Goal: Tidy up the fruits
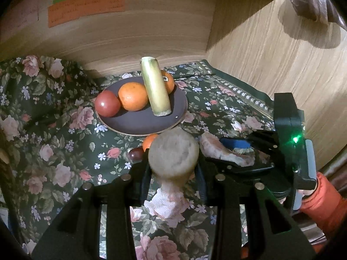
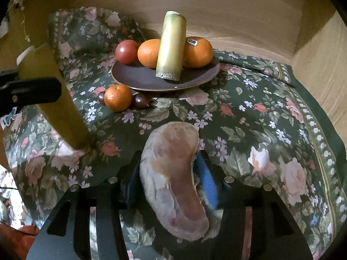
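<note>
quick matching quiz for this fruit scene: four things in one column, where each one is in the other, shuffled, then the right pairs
Things:
1. tomato
2. small orange
3. pale green stalk piece
4. pinkish curved piece

Places:
A. in the right gripper
B. on the tablecloth, in front of the plate
C. on the plate's left edge
D. in the left gripper

Pairs: 1-C, 2-B, 3-D, 4-A
</note>
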Tool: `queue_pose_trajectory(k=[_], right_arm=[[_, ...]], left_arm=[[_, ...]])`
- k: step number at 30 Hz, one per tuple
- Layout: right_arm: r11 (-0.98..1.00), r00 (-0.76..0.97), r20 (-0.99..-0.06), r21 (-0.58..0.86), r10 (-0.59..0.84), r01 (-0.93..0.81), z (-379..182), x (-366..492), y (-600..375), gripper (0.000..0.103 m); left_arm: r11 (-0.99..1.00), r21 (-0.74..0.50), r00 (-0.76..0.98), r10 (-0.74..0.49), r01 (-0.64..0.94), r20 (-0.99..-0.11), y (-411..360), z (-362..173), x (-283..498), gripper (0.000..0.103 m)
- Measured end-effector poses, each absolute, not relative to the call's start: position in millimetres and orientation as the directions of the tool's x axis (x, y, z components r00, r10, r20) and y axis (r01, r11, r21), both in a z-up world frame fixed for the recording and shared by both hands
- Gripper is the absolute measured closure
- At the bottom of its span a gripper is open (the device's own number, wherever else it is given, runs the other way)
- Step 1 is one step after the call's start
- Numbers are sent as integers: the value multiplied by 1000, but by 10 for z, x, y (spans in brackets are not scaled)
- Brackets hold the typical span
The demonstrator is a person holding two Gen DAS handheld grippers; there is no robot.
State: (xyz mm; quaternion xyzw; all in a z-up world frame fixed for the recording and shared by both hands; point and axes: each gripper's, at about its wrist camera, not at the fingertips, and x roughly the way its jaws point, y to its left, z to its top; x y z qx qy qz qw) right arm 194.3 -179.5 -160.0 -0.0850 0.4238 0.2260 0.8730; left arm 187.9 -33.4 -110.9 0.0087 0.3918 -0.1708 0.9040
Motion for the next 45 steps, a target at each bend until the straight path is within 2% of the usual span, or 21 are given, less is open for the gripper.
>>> queue_pose_trajectory(k=[8, 26, 38, 39, 41, 45], right_arm=[[894, 544, -773, 65, 325, -442, -1553, 1969, -1823, 62], [905, 660, -660, 71, 359, -420, -1024, 2246, -1846, 63], [905, 677, -638, 78, 368, -419, -934, 2821, -1705, 64], [905, 679, -636, 76, 368, -419, -937, 2864, -1693, 65], [905, 683, -636, 57, 359, -423, -941, 2961, -1633, 80], [895, 663, -647, 71, 377, -439, -987, 3119, -1584, 81]], left_arm=[[944, -137, 650, -307, 300, -695, -280, -1055, 1935, 67], [961, -110, 738, -267, 255, -619, -77, -723, 2228, 67], [958, -109, 670, -264, 265, -694, -120, -1002, 2743, 67], [956, -116, 658, -270, 268, -703, -135, -1035, 2805, 67], [956, -118, 653, -272, 270, -707, -158, -1062, 2901, 67], [954, -119, 640, -275, 276, -717, -215, -1101, 3099, 67]])
